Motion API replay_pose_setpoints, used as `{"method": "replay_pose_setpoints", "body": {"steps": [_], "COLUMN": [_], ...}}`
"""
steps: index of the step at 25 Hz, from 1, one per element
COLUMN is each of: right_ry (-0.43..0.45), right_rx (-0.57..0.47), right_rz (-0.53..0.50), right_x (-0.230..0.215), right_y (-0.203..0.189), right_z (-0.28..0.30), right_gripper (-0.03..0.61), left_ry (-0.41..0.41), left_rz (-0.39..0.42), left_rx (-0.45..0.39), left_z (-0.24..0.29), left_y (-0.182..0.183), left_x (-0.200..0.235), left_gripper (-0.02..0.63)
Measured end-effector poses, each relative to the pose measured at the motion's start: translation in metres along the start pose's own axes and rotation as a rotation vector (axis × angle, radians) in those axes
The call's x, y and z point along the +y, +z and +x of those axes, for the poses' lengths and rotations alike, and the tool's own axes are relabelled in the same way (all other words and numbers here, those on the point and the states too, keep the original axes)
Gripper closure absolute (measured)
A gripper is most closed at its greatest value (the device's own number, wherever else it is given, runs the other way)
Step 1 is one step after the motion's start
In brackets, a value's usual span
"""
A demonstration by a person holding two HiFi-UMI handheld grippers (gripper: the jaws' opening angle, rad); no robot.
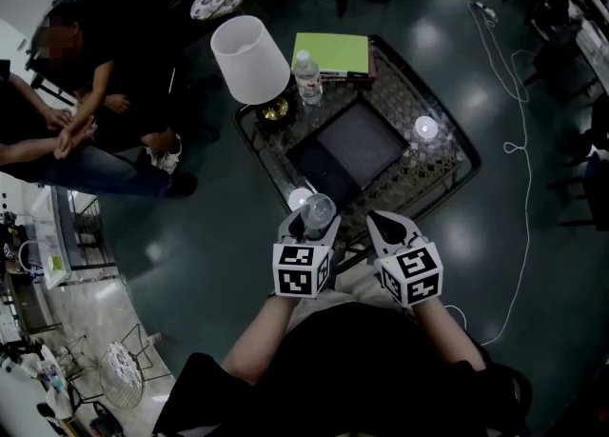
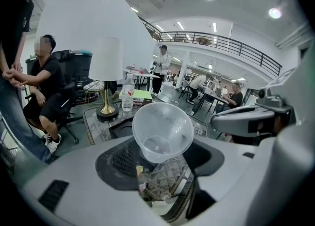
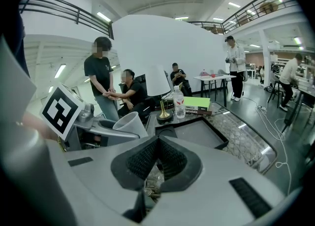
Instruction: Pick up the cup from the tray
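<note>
A clear plastic cup (image 1: 318, 208) sits between the jaws of my left gripper (image 1: 312, 222), held above the near edge of the glass table. In the left gripper view the cup (image 2: 162, 130) tilts with its open mouth toward the camera, and the left gripper (image 2: 160, 160) is shut on its lower part. The black tray (image 1: 348, 148) lies bare in the middle of the table, ahead of both grippers. My right gripper (image 1: 392, 224) hovers beside the left one, its jaws shut with nothing between them (image 3: 157, 147). The right gripper view shows the cup (image 3: 129, 123) at left and the tray (image 3: 197, 132) beyond.
On the glass table (image 1: 440, 170) stand a lamp with a white shade (image 1: 249, 57), a water bottle (image 1: 307, 78) and a green book (image 1: 331, 52) behind the tray. People sit at left (image 1: 86, 111). A white cable (image 1: 519, 140) trails on the floor at right.
</note>
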State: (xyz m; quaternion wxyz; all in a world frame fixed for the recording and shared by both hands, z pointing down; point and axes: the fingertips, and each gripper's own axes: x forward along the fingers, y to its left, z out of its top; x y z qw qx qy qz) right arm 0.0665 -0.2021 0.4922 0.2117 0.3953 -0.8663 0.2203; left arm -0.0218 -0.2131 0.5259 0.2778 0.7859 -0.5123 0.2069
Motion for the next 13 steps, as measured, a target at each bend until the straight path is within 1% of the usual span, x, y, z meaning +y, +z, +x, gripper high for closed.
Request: {"method": "replay_pose_setpoints", "body": {"steps": [13], "right_ry": [-0.010], "right_rx": [0.015], "right_rz": [-0.006], "right_x": [0.0016], "right_y": [-0.0044], "right_z": [-0.0006], "right_gripper": [0.568], "left_ry": [-0.006], "left_rz": [-0.001], "left_rx": [0.008], "left_z": [-0.0002], "left_y": [-0.0020], "left_x": [0.0015], "left_gripper": [0.337]}}
